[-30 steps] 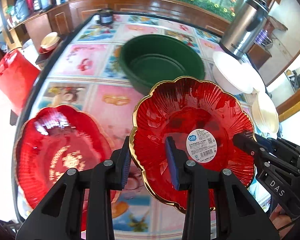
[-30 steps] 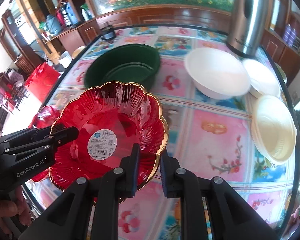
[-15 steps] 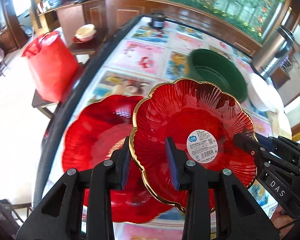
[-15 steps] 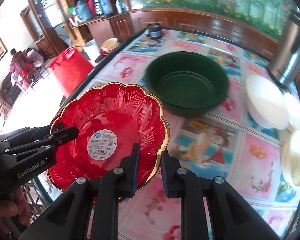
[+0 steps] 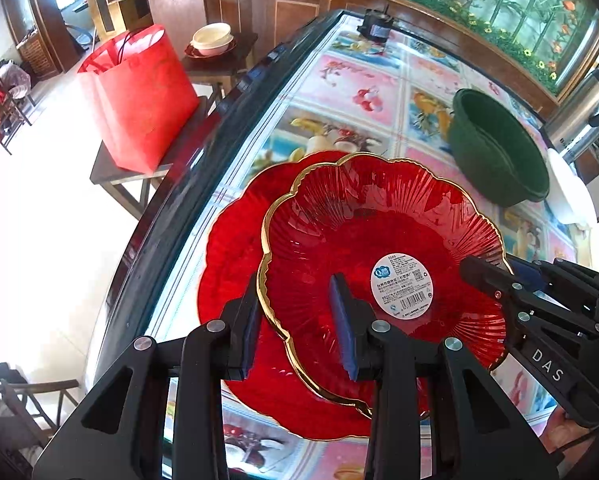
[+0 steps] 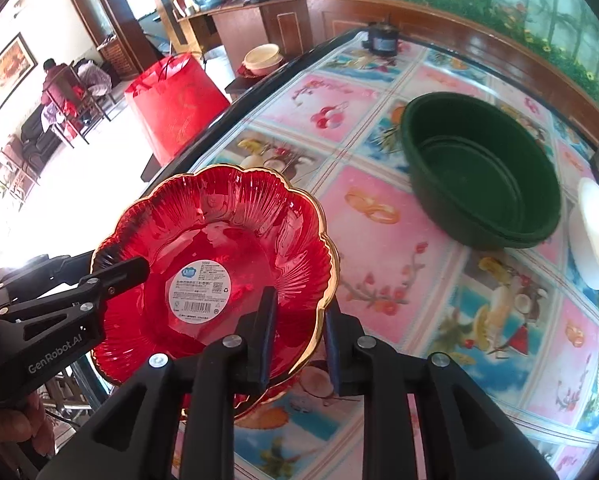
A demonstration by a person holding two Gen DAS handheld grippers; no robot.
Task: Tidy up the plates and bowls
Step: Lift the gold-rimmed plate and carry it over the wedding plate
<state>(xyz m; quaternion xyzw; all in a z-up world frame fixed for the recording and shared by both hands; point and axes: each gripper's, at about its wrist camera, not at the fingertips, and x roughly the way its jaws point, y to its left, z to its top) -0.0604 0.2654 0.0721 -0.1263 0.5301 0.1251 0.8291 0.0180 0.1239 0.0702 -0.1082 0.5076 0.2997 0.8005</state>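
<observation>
Carrying the red scalloped plate (image 5: 383, 240) with both grippers: left gripper (image 5: 299, 320) and right gripper (image 6: 297, 328) jaws each clamp its gold rim. It has travelled from mid-desk to hover over the second red plate (image 5: 235, 248) at the desk (image 5: 339, 80) left edge; stacking looks imminent.
</observation>
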